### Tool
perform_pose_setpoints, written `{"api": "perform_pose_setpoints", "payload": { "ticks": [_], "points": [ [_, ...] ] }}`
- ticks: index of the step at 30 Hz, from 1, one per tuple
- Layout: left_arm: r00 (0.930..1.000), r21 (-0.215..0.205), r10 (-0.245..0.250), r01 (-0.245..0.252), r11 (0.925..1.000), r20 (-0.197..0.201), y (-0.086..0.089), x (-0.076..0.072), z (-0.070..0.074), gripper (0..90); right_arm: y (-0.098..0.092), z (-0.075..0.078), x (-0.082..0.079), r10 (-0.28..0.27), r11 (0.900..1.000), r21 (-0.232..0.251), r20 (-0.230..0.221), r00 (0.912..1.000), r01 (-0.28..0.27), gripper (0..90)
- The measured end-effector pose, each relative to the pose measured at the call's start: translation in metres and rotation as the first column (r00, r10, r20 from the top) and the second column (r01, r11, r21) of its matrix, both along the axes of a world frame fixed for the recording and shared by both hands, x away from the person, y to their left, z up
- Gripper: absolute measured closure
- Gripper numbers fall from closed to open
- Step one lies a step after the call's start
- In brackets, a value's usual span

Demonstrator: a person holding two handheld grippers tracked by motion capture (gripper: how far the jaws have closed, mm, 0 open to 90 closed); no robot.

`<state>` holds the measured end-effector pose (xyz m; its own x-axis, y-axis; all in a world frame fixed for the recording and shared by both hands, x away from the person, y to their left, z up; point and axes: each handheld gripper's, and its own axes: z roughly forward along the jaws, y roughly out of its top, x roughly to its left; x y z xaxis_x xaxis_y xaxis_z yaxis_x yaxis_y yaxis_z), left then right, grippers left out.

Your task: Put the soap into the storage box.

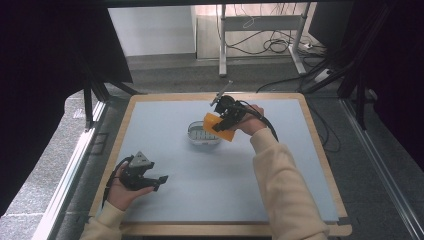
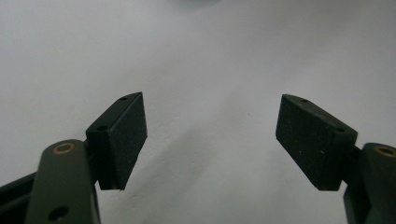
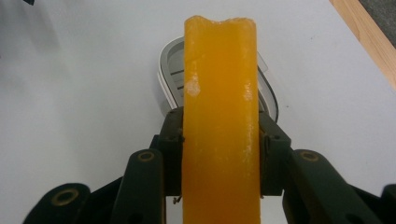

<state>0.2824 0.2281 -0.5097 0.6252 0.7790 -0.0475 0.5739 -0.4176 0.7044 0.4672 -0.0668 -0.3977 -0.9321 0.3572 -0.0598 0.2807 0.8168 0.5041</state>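
Orange soap-like bar [image 3: 219,121] pinched in right gripper [image 3: 219,154] above white oval dish [image 1: 204,133], not yet placed; left gripper [image 2: 210,140] spread, idle on tabletop [image 1: 210,185].

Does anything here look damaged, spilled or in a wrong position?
Only small marks: the orange bar clamped in the right gripper has a chipped, uneven top edge and pale scuffs. It hangs above the white dish. Nothing is spilled.

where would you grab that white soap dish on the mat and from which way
Take the soap dish across its short width, one pad on each long wall, coming straight down. It lies flat on the mat, oval and low-rimmed. The open left gripper is free; the right gripper is shut on the orange bar above it.
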Motion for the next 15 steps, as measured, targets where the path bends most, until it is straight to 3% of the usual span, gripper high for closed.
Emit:
{"api": "perform_pose_setpoints", "payload": {
  "ticks": [15],
  "points": [
    [1.0,0.001,-0.001,0.001,1.0,-0.002,0.0,0.0,0.0,24.7,0.016,-0.005,0.011,0.019,1.0,-0.009,-0.006,0.9998,-0.019,61.5]
  ]
}}
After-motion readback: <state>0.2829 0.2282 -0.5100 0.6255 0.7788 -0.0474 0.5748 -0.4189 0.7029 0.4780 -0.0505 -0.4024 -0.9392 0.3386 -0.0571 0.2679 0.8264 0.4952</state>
